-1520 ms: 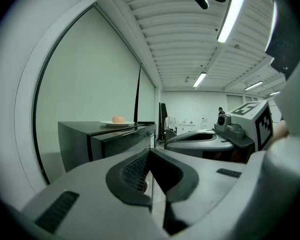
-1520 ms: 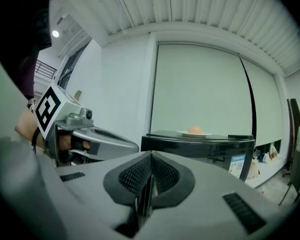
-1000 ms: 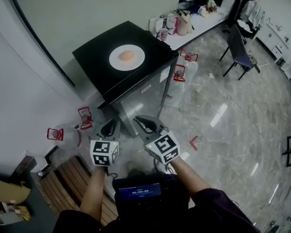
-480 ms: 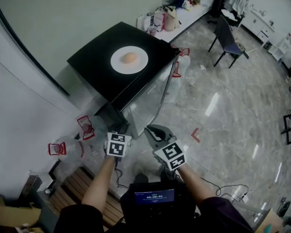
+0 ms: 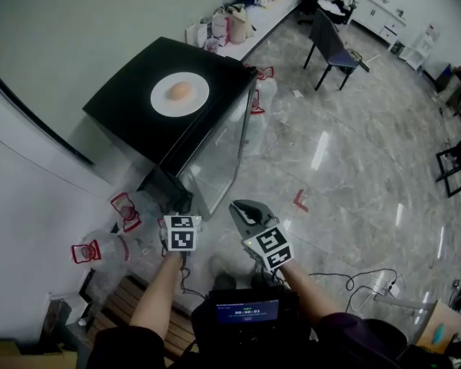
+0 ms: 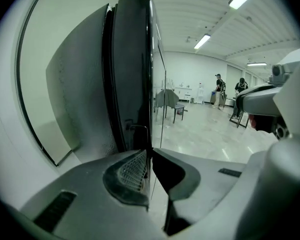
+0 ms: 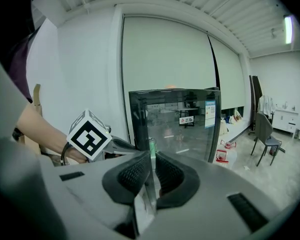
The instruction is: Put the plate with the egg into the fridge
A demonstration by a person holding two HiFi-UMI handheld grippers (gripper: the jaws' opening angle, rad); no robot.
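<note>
A white plate (image 5: 163, 98) with a brown egg (image 5: 180, 91) lies on top of the black fridge (image 5: 131, 118), whose glass door (image 5: 219, 152) is closed. My left gripper (image 5: 177, 206) is low at the fridge's near front corner. In the left gripper view its jaws (image 6: 150, 156) are shut, right in front of the door's vertical edge (image 6: 151, 84), with nothing visible between the pads. My right gripper (image 5: 243, 208) hangs beside it above the floor, shut and empty (image 7: 152, 159), facing the glass door (image 7: 177, 126). The egg (image 7: 172, 87) shows faintly on top.
Clear jugs with red handles stand by the wall (image 5: 100, 248) and beside the fridge (image 5: 261, 91). A wooden pallet (image 5: 131, 306) lies at my feet and a cable (image 5: 353, 279) runs over the marble floor. A dark chair (image 5: 330, 48) and a counter with bags (image 5: 230, 25) are beyond.
Both grippers have sunk, and the left one has closed in on the fridge's lower front corner. The plate and egg have not moved on the fridge.
</note>
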